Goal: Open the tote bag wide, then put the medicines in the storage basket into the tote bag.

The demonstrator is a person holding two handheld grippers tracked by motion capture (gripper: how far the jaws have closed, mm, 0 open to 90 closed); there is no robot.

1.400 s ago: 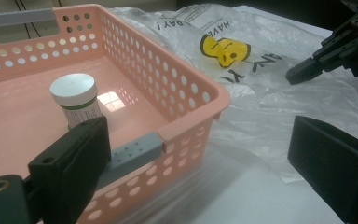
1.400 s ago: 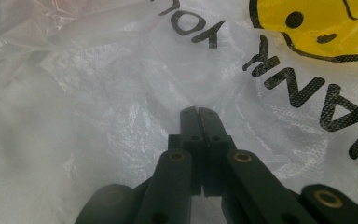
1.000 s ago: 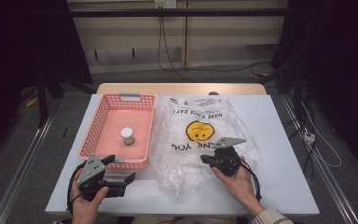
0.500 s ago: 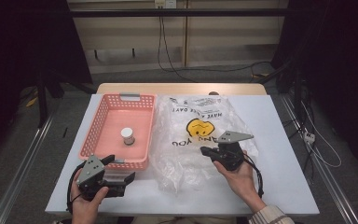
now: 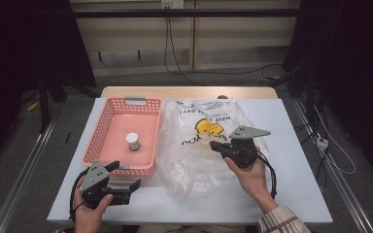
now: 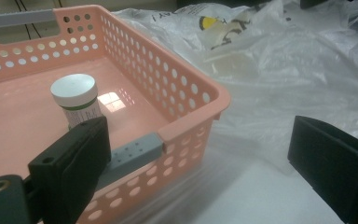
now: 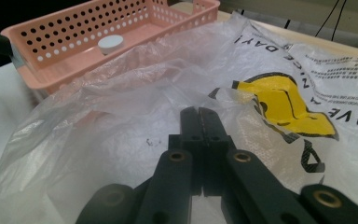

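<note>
The right gripper [image 5: 215,145], clenched on the plastic bag [image 5: 199,145], points toward ten o'clock; the released left gripper [image 5: 126,177] sits at seven o'clock, beside the basket [image 5: 108,121].

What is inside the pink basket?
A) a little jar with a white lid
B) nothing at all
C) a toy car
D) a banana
A: a little jar with a white lid stands upright on the floor of the pink basket, nothing else beside it.

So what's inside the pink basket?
One white-capped bottle stands upright in the pink basket. From the left gripper view, a black pad hides its base.
</note>
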